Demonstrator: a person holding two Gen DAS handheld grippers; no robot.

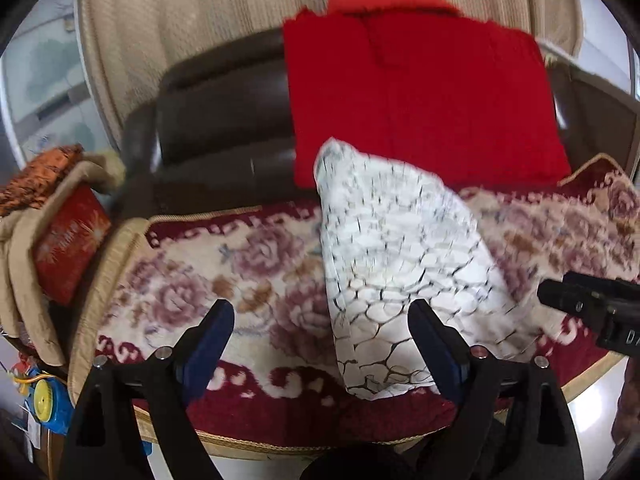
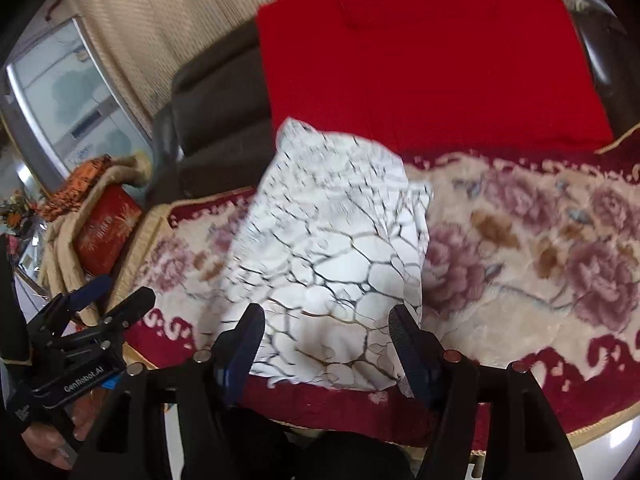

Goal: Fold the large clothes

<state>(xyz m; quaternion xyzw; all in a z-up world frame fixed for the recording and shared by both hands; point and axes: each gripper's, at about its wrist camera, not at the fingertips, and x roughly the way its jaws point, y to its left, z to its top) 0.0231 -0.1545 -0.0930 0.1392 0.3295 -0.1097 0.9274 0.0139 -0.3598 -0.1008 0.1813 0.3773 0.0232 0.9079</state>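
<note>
Left gripper (image 1: 320,332): we see its fingers spread apart, holding nothing.
Right gripper (image 2: 326,334): fingers likewise apart, over the cloth's near edge.
White patterned garment (image 1: 396,256): one, folded, lying on the floral blanket (image 1: 208,264) between both tools.
Red garment (image 1: 420,104): one, behind it on the dark sofa (image 1: 216,108).
Left view only: blue-yellow toy (image 1: 44,396).
Right view only: hand (image 2: 44,440) gripping the left tool.
</note>
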